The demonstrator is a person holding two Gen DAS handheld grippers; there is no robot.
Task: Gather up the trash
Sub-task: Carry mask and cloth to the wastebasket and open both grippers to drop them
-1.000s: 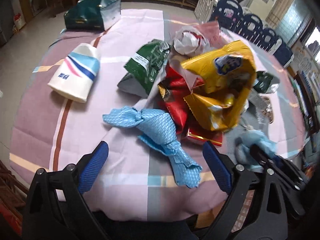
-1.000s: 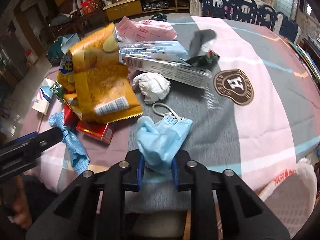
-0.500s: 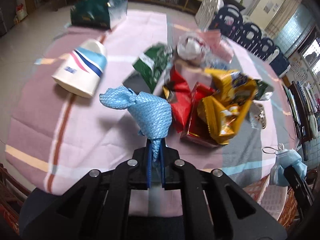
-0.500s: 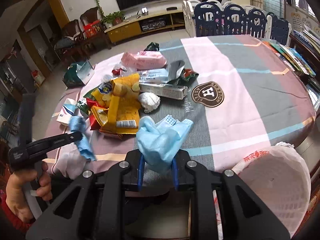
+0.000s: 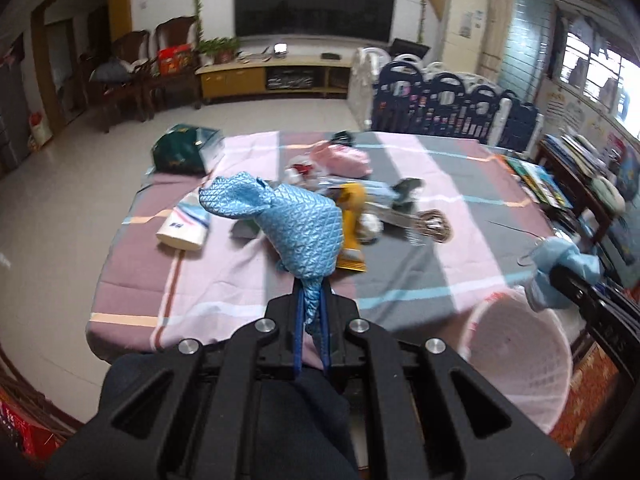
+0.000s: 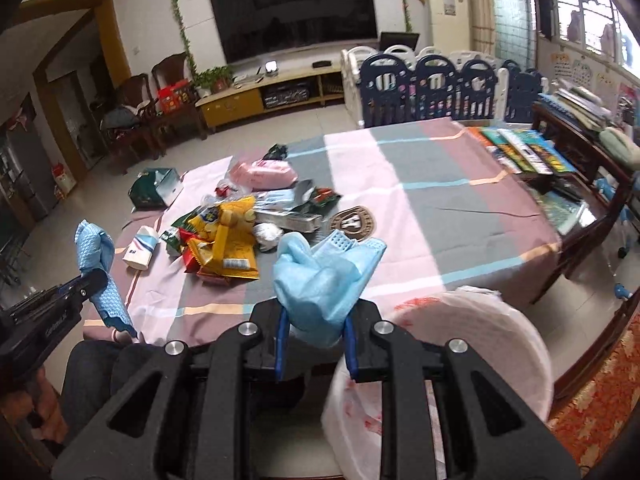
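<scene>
My left gripper (image 5: 311,312) is shut on a crumpled blue textured cloth (image 5: 298,226), held up above the near edge of the table; the same blue cloth (image 6: 98,264) shows at the left of the right wrist view. A crumpled blue face mask (image 6: 324,276) sits pinched in my right gripper (image 6: 314,330), also lifted off the table. The mask (image 5: 560,268) appears at the right of the left wrist view, above a white plastic trash bag (image 5: 516,356). That trash bag (image 6: 472,344) lies just right of and below my right gripper.
A pile of snack wrappers (image 6: 224,240), a white paper cup (image 6: 140,244), a pink pack (image 6: 262,172), a crumpled tissue (image 6: 268,234) and a green bag (image 6: 154,188) lie on the striped tablecloth (image 6: 440,200). Books (image 6: 524,148) are stacked at the right. A patterned rug (image 6: 600,392) covers the floor.
My left gripper closed on the blue cloth and lifted it off the table. Both grippers rose and pulled back from the table, and the white bag came into view.
</scene>
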